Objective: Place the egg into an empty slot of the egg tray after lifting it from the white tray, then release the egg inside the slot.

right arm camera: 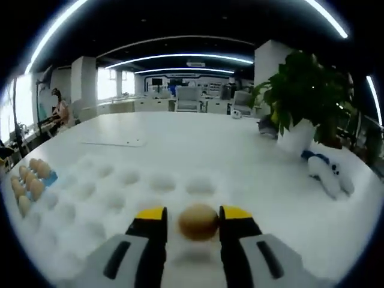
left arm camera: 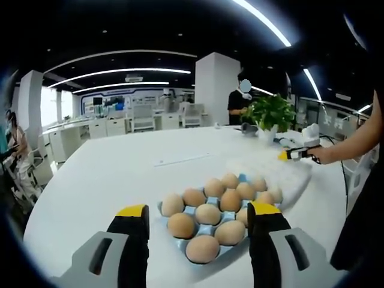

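A brown egg (right arm camera: 198, 221) sits between the yellow-tipped jaws of my right gripper (right arm camera: 193, 215), which is shut on it, over the near edge of the white dimpled tray (right arm camera: 120, 186). I cannot tell whether the egg is clear of the tray. The blue egg tray (right arm camera: 51, 178) with several brown eggs lies at the far left of that view. In the left gripper view, my left gripper (left arm camera: 198, 210) stands open just in front of the blue egg tray (left arm camera: 163, 209), nothing between its jaws. Beyond it lies the white tray (left arm camera: 270, 171), with the right gripper (left arm camera: 294, 154) above its far side.
A potted plant (right arm camera: 300, 102) in a white pot and a small white and blue object (right arm camera: 327, 171) stand on the white table to the right. A flat white sheet (left arm camera: 183, 159) lies mid-table. A person (left arm camera: 240, 102) stands at the far edge.
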The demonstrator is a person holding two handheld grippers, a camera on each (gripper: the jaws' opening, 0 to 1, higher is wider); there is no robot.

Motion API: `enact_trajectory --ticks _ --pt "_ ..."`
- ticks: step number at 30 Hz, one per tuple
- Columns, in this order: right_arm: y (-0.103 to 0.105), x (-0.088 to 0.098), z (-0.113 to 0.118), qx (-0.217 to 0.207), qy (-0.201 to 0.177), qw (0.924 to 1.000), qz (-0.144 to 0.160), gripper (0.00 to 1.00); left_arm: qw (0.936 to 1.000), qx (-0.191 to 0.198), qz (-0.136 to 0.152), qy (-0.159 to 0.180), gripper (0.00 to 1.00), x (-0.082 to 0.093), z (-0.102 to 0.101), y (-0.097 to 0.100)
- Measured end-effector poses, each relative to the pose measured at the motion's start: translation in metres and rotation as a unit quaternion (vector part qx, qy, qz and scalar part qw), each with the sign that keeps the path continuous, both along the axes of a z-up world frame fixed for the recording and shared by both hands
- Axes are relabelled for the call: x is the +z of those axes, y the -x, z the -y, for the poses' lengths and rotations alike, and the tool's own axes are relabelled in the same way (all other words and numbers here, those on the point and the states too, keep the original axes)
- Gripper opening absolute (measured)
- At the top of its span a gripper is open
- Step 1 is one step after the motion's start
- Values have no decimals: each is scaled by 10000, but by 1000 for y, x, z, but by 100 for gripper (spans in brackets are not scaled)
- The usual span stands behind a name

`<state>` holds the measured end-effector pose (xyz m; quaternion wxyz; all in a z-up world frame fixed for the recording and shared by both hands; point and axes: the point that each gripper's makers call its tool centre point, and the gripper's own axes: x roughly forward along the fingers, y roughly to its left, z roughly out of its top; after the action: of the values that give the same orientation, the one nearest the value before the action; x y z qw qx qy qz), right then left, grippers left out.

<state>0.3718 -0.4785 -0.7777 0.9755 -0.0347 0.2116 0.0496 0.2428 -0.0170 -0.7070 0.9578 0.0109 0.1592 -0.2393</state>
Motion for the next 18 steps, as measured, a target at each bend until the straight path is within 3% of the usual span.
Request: enact_trajectory --ticks 8,12,15,18 --pt "-2 0 -2 215 119 9997 68 34 10000 -5 -23 16 65 -1 1 -1" --pt "-4 3 -4 354 404 9985 75 30 10000 -33 -10 15 65 0 2 -1" --pt "-2 8 -2 241 393 9989 87 25 10000 -38 0 17 65 1 2 0" --pt "-2 20 -2 123 -260 9994 174 25 10000 -14 18 -8 64 1 -1 0"
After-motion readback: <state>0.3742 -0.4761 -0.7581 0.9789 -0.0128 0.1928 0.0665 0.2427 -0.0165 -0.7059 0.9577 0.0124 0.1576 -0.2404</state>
